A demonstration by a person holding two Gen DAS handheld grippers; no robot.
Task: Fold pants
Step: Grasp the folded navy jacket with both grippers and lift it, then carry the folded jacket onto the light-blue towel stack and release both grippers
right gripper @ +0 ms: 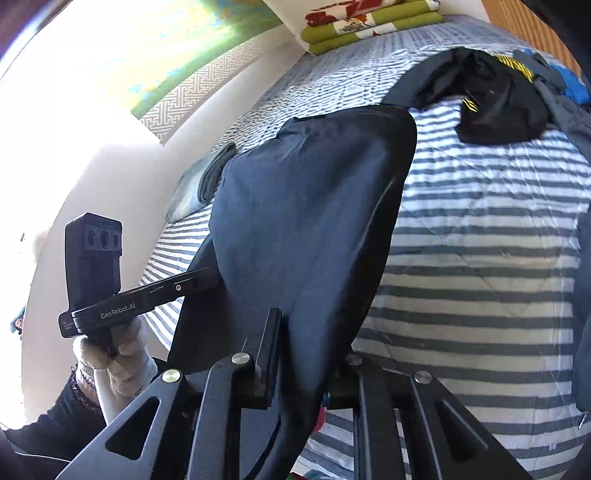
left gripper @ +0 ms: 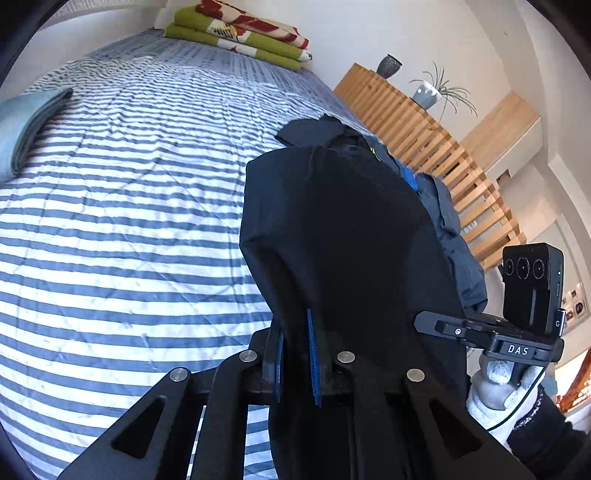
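Dark navy pants [left gripper: 343, 229] hang lifted above the striped bed, stretched between both grippers. My left gripper [left gripper: 295, 347] is shut on one edge of the cloth, which drapes over its fingers and hides the right finger. In the right wrist view the same pants [right gripper: 295, 206] rise in front of the lens, and my right gripper [right gripper: 299, 354] is shut on them. The other gripper shows in each view, held by a gloved hand [left gripper: 495, 387], [right gripper: 118, 362].
The blue-and-white striped bedspread [left gripper: 122, 221] spreads below. A pile of dark clothes [right gripper: 495, 96] lies at the far right side of the bed. Folded green and red bedding [left gripper: 243, 33] sits at the head, a folded pale blue cloth [left gripper: 26, 125] at left. A wooden slatted frame [left gripper: 443, 147] stands beside the bed.
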